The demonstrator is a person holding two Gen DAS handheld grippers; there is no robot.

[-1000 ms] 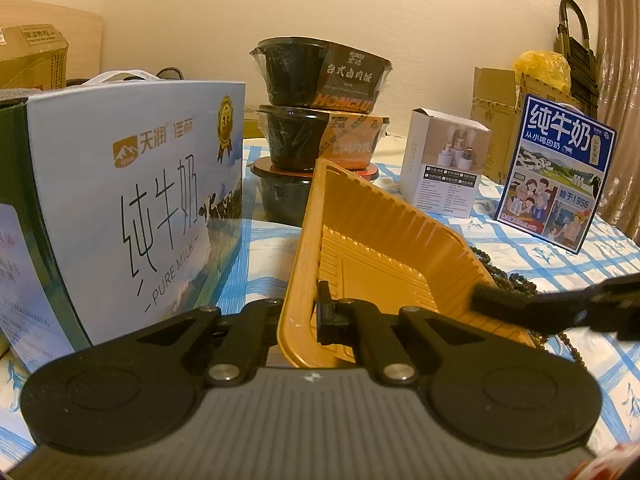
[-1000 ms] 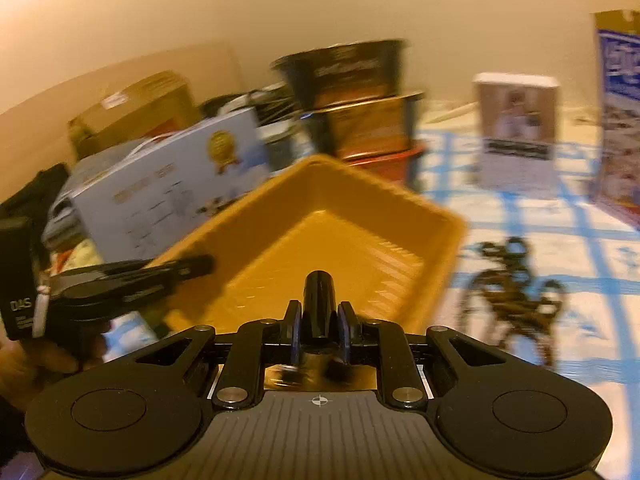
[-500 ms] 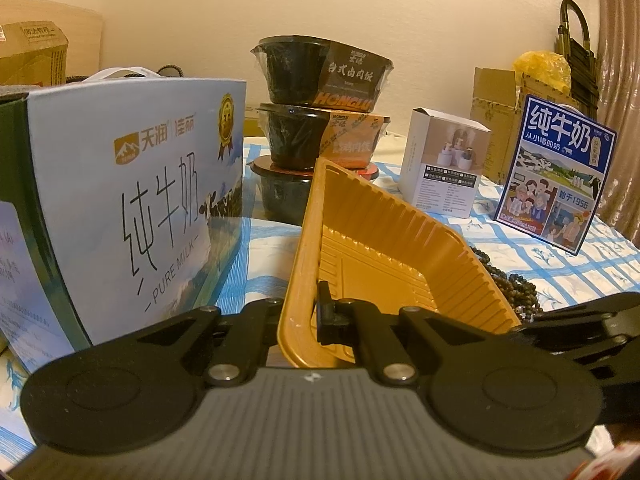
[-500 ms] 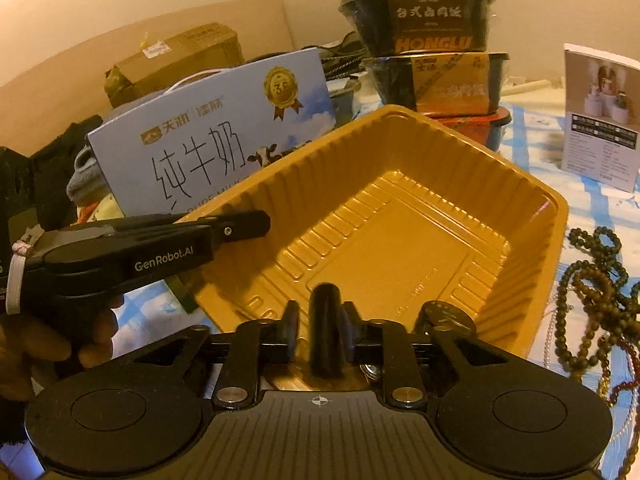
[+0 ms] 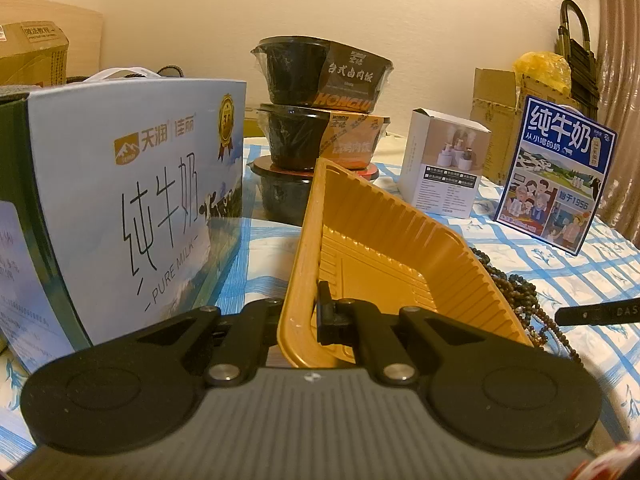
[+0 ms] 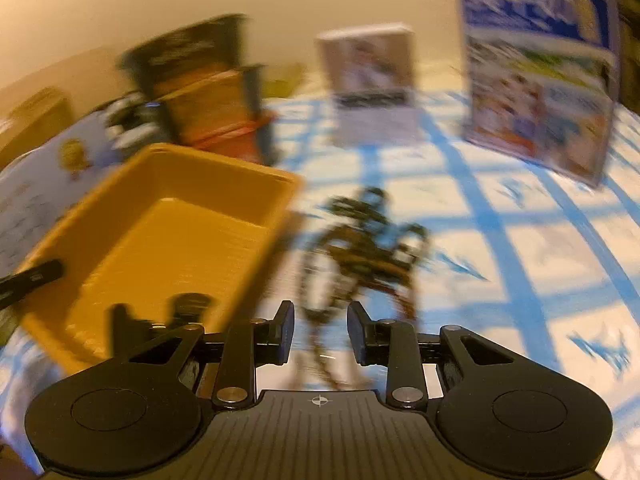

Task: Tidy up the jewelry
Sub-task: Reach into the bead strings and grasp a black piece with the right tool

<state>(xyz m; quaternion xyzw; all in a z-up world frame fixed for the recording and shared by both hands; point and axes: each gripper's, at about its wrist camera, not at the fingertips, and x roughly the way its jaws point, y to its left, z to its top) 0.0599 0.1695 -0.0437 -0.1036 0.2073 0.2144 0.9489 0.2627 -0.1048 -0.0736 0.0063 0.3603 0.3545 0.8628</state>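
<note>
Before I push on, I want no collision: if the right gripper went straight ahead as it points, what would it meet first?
Probably the bead necklaces piled on the tablecloth, right ahead of the open right gripper; blur leaves depth unclear.

Your table's blue-checked cloth point(image 5: 568, 280) carries the tray point(image 5: 384, 248), beads point(image 6: 360, 248), stacked bowls point(image 5: 320, 120), two milk cartons point(image 5: 120, 200) and a white box point(image 5: 444, 164).

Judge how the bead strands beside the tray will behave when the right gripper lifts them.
The beads lie in tangled loops, so they will likely hang limp and drag neighbouring strands along. Round beads may slip from the open right gripper.
</note>
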